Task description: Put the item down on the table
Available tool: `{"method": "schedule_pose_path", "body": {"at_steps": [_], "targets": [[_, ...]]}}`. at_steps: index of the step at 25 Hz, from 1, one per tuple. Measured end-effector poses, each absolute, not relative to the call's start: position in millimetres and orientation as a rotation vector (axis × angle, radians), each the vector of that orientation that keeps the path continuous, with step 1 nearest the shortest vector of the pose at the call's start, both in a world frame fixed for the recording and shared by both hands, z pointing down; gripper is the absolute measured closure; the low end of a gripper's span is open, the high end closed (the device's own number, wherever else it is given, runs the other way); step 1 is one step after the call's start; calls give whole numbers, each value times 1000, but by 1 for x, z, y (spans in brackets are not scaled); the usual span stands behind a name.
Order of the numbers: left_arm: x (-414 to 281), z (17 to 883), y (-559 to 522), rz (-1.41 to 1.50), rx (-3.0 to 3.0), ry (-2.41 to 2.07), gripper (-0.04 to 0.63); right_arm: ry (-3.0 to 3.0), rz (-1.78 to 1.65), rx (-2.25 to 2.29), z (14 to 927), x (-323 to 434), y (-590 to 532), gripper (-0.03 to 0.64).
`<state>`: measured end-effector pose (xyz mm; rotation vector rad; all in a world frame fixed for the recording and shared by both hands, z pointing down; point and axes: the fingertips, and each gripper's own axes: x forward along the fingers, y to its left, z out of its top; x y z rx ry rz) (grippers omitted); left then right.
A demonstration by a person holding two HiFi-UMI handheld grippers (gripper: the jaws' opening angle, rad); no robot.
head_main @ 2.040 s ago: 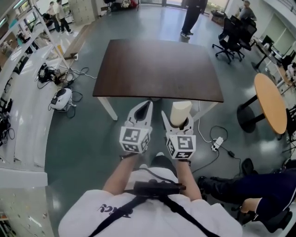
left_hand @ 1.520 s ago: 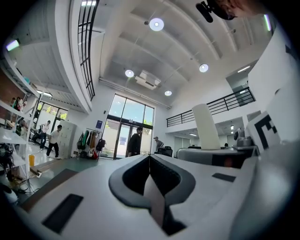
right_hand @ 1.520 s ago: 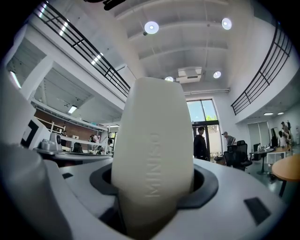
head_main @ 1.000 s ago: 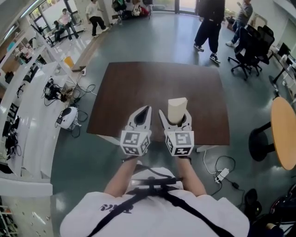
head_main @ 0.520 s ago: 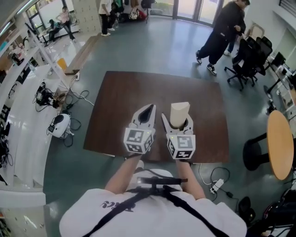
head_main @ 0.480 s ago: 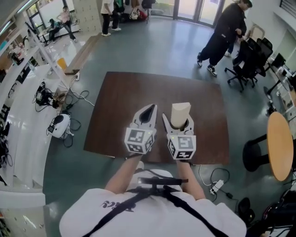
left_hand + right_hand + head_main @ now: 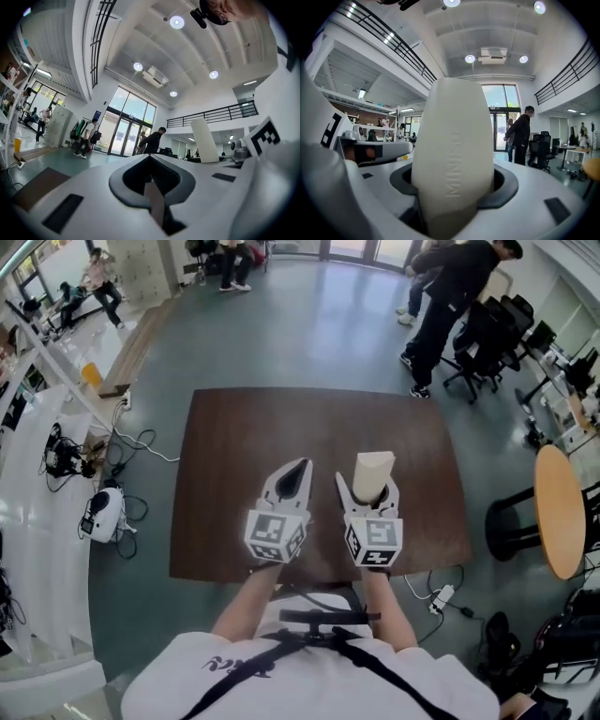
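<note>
Two grippers over the table, one carrying the item.

Right gripper (image 7: 367,487) is clamped on the lower part of the cream item (image 7: 374,468), held upright over the dark table (image 7: 234,437), just toward 3 o'clock from its middle. At the item's 9 o'clock, the left gripper (image 7: 300,468) has its jaws pressed together on nothing. The item looks like smooth moulded plastic, probably light, stiff and a little slippery, so this low grip should suit standing it down.
</note>
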<state>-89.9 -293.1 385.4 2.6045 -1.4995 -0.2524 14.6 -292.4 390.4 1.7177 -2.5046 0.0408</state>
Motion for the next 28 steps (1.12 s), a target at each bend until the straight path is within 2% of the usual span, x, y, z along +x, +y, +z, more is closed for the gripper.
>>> {"method": "schedule_pose_path", "body": {"at_steps": [28], "targets": [[-3, 529, -424, 45, 2466, -1389, 583, -2232, 443, 1642, 571, 114, -445, 307]]}}
